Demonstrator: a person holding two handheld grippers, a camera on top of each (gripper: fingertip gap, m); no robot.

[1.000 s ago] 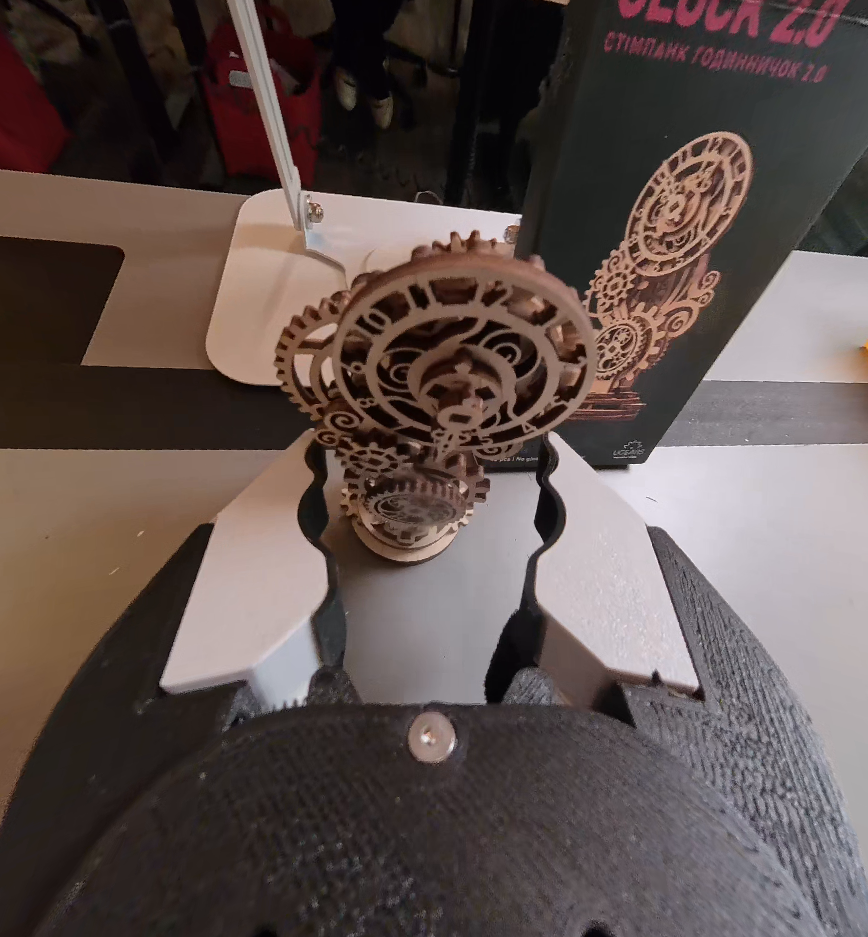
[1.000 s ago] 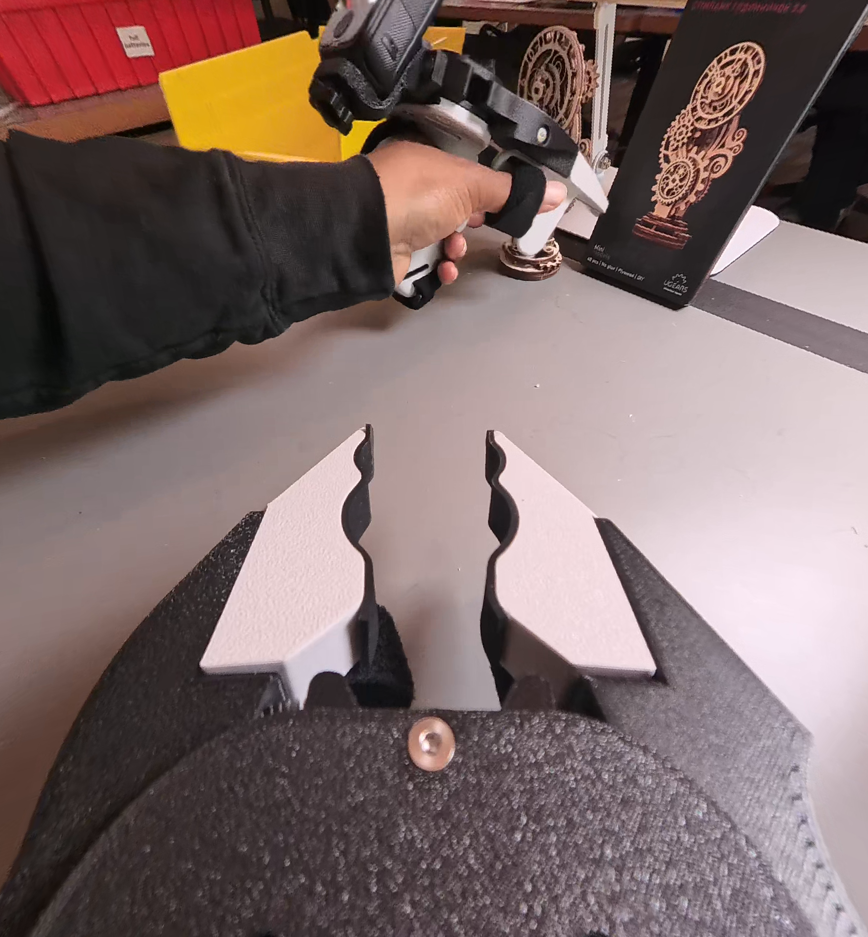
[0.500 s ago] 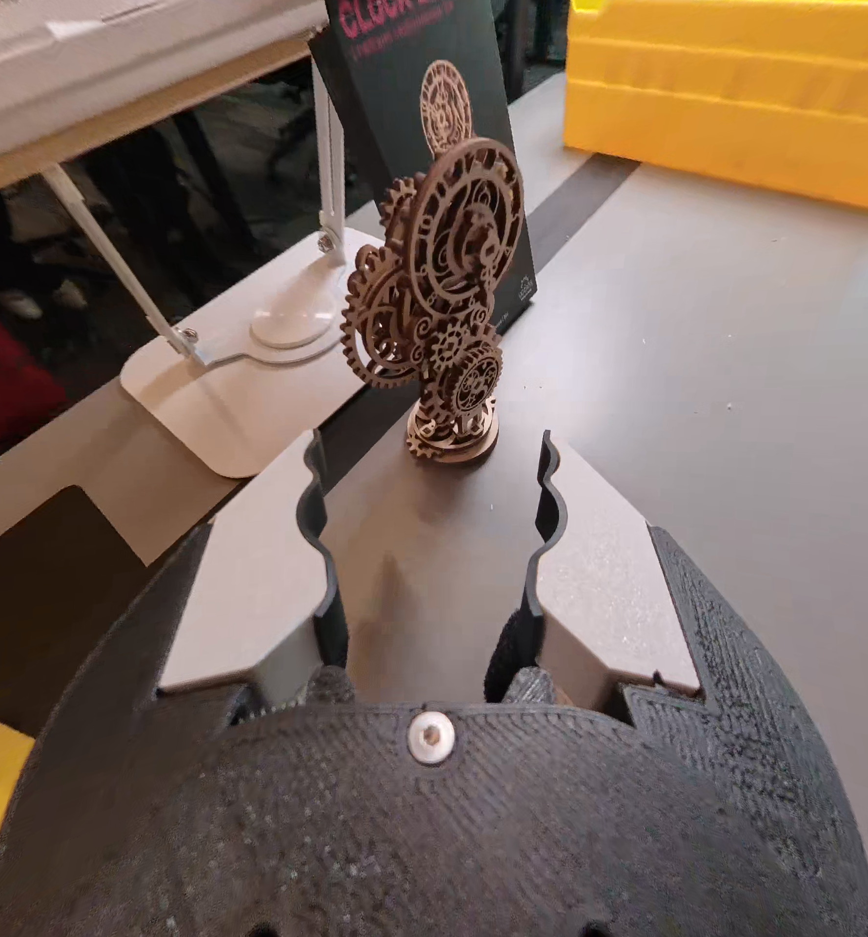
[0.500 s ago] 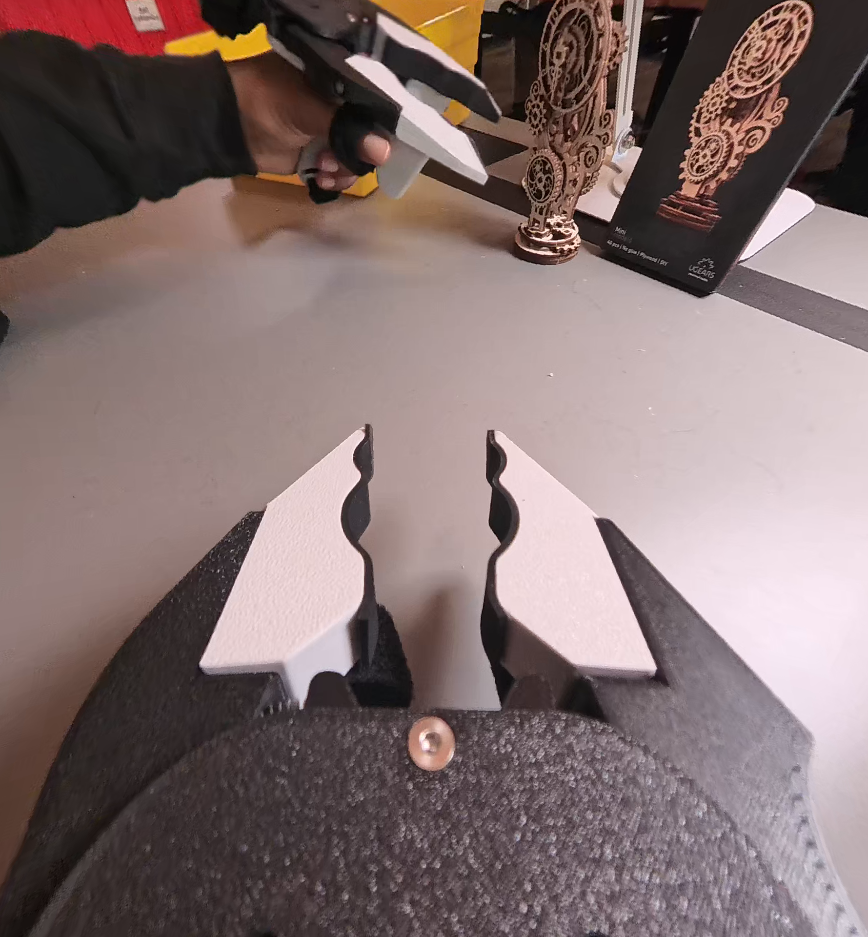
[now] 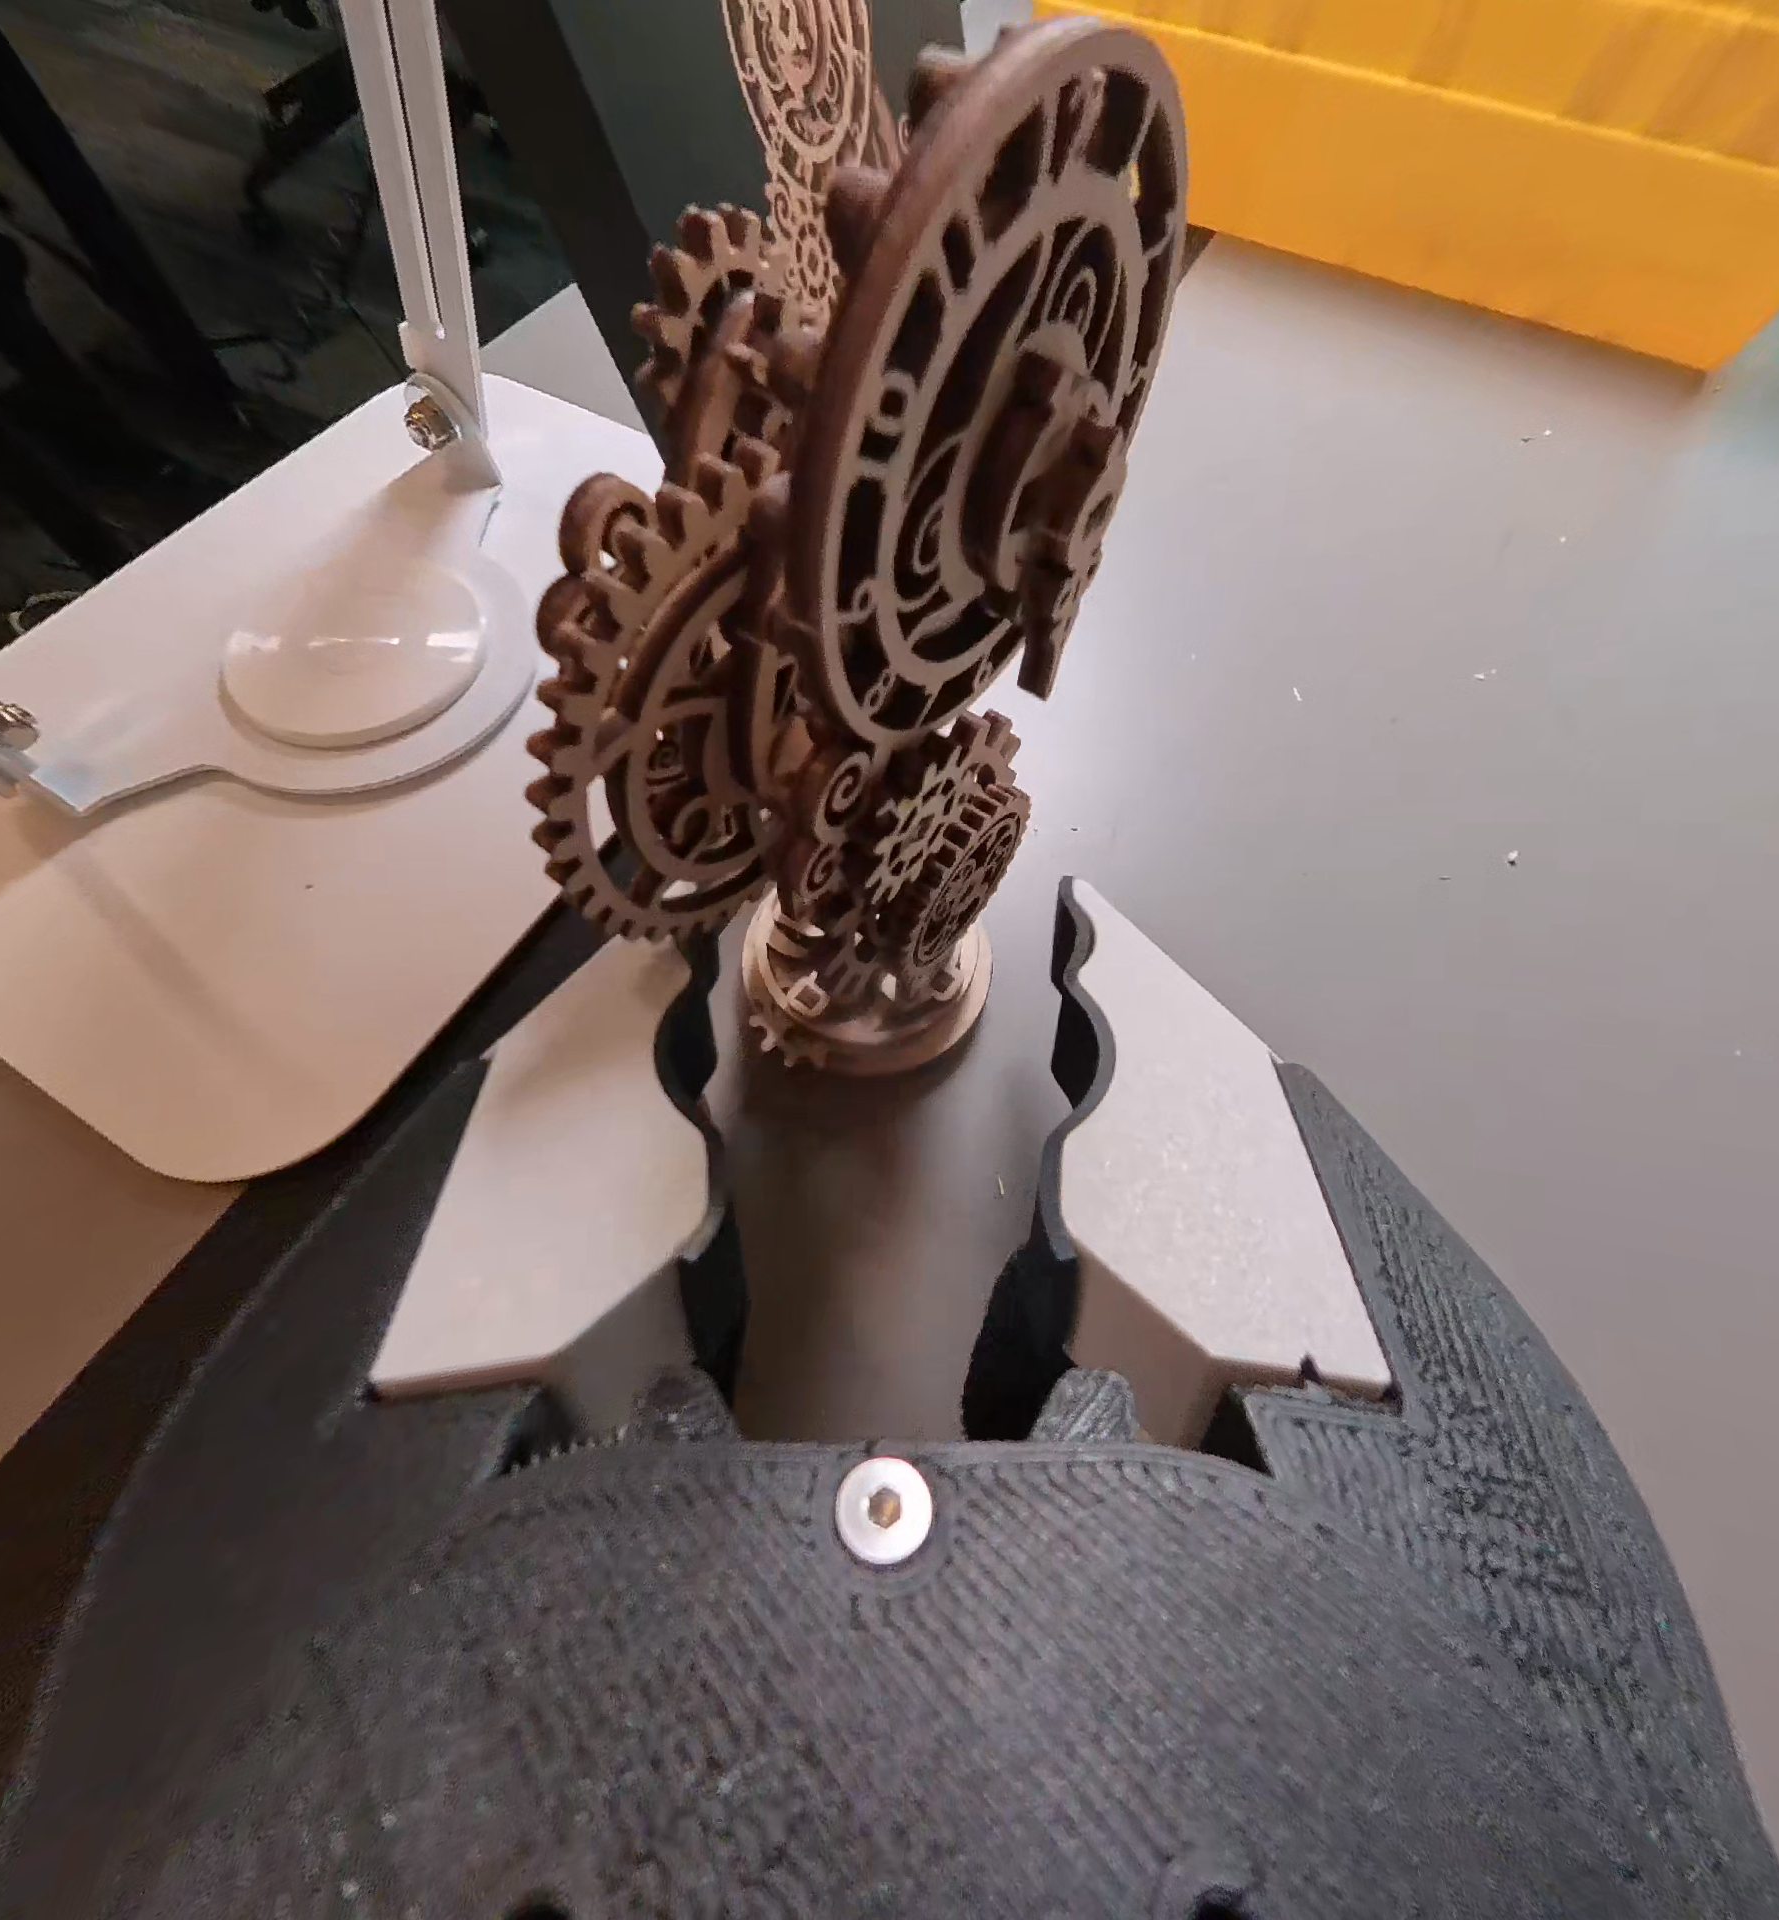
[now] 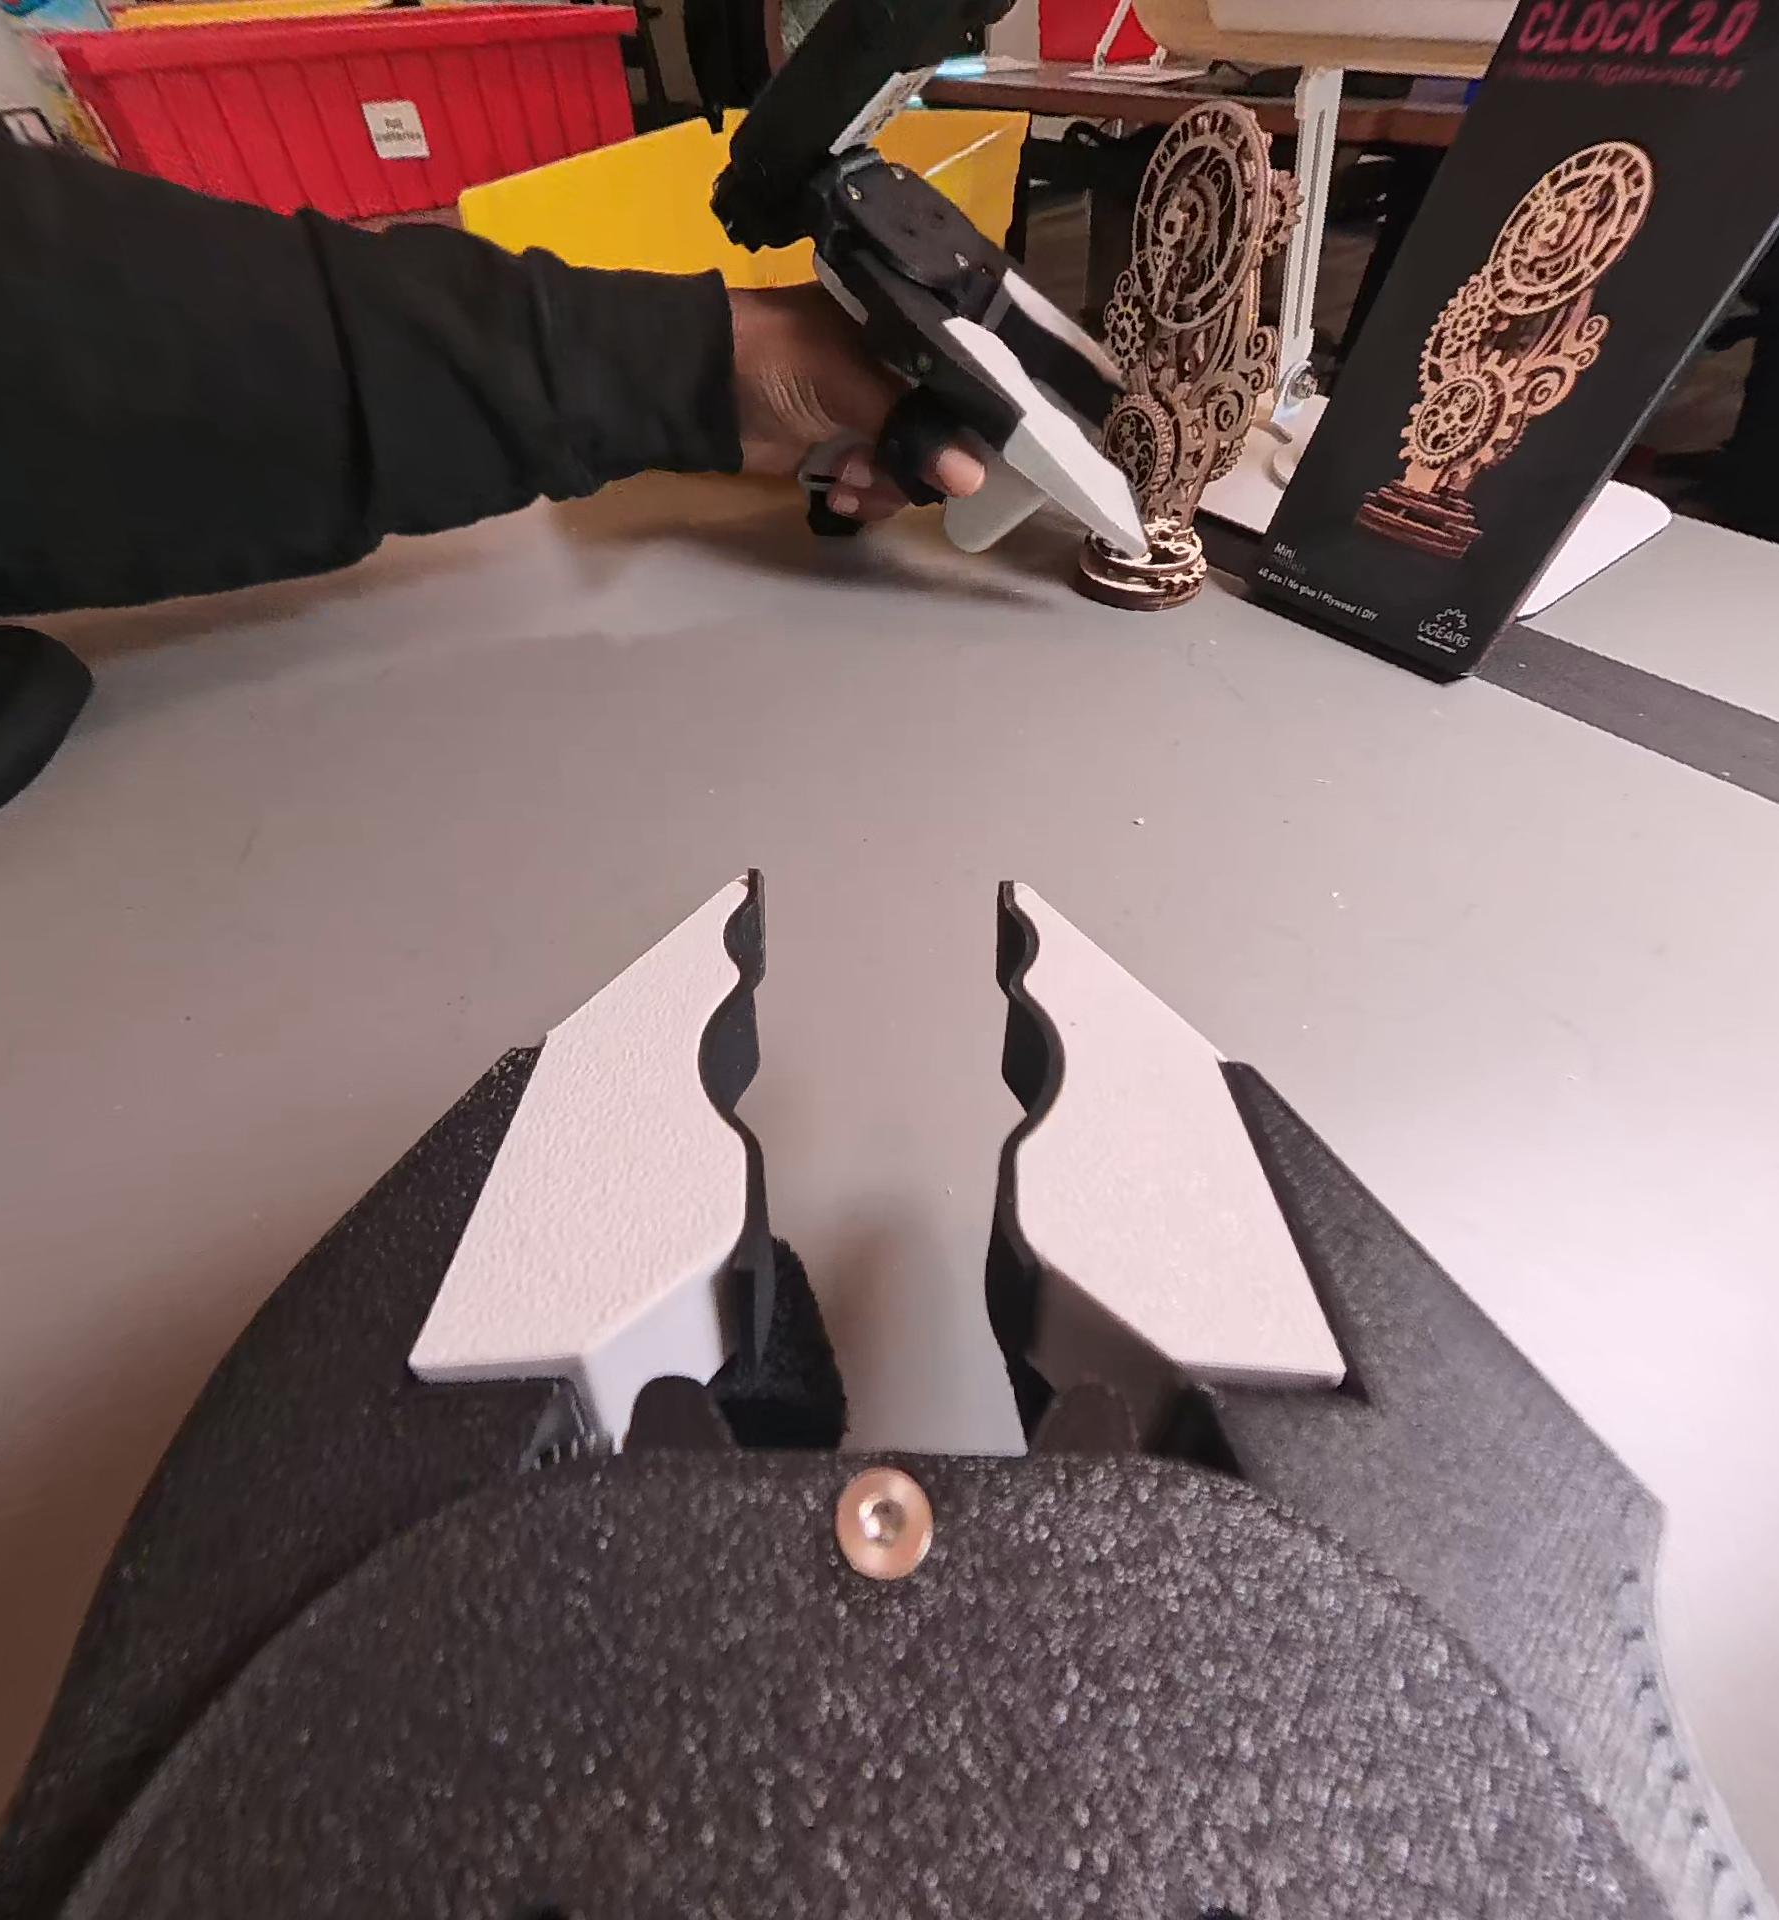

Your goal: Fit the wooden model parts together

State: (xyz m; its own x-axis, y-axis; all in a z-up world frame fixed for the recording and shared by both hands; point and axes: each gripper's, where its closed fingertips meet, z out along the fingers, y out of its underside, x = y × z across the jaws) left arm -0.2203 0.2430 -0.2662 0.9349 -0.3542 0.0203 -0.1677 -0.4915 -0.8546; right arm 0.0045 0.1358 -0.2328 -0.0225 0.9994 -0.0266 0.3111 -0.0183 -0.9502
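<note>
The wooden clock model (image 5: 864, 520), built of gears and a round dial, stands upright on the grey table (image 5: 1436, 831). My left gripper (image 5: 880, 935) is open, low at the table. The model's round base (image 5: 864, 1013) sits between its fingertips, and there is a gap between each pad and the base. The right wrist view shows the model (image 6: 1191, 291) at the far side, with my left gripper (image 6: 1113, 520) angled down at its base. My right gripper (image 6: 880, 883) is open and empty over bare table, well short of the model.
A black box (image 6: 1550, 343) picturing the model stands just right of it. A white lamp base (image 5: 241, 790) lies to the left, behind a dark strip. A yellow bin (image 5: 1487, 156) and a red crate (image 6: 345, 104) are behind. A black-sleeved arm (image 6: 293, 353) crosses the left.
My left gripper has swung round and come in low, so the model's base is now between its fingertips, and its jaws have narrowed. My right gripper has stayed still.
</note>
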